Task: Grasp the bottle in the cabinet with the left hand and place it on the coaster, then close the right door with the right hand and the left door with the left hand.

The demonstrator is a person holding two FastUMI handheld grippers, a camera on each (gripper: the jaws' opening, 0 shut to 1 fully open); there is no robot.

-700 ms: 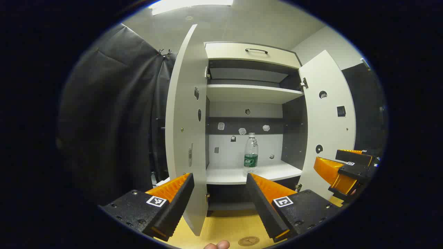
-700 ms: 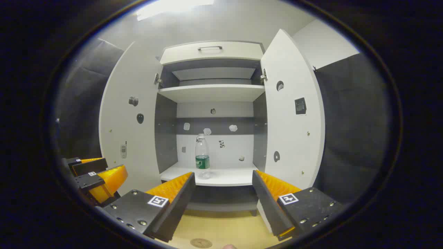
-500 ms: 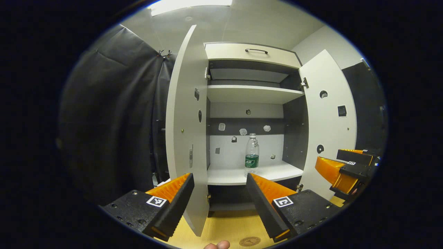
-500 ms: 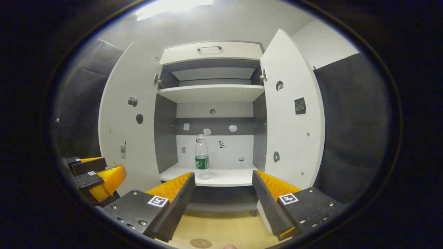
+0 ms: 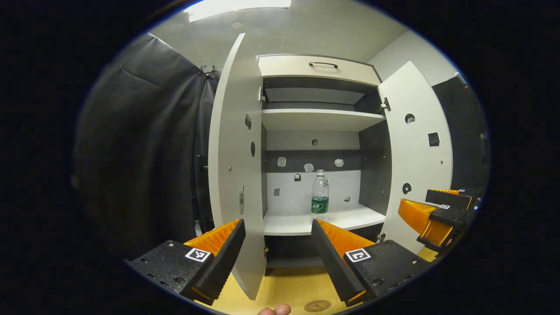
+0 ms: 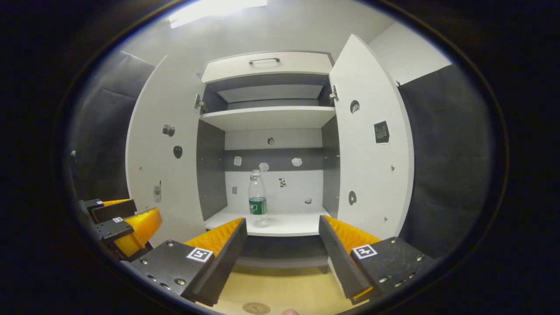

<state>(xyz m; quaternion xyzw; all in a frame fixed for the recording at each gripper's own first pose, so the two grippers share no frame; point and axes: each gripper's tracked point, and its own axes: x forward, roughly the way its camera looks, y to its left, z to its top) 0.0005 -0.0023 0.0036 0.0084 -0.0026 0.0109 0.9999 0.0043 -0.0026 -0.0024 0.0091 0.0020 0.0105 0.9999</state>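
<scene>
My left claw [image 5: 276,227] hangs spread wide in front of the open cabinet [image 5: 317,66], nothing between its fingers. The water bottle [image 5: 320,195] stands upright ahead of me on the lower shelf [image 5: 302,222], a little right of the gap's centre and just above my right finger. It is well apart from both side walls, so there is room on either side of it. The left door [image 5: 232,175] is swung out toward me nearly edge-on; its free edge drops down between my two fingers, closer to the left one, and I cannot tell whether it touches. The right door [image 5: 418,157] stands open beyond my right finger.

My right claw [image 6: 282,229] is spread just as wide and grips nothing. From it the bottle [image 6: 257,199] sits ahead, slightly left of centre, above my left finger. The right door [image 6: 372,144] stands just outside my right finger; the left door [image 6: 164,148] is opened flat beyond my left finger. The shelf's front edge [image 6: 280,233] runs across the gap between the fingers.

The coaster [image 5: 317,305] lies on the wooden tabletop [image 5: 284,288] below and near me, in front of the cabinet's foot. In the left gripper view a fingertip [image 5: 274,310] shows beside it.
</scene>
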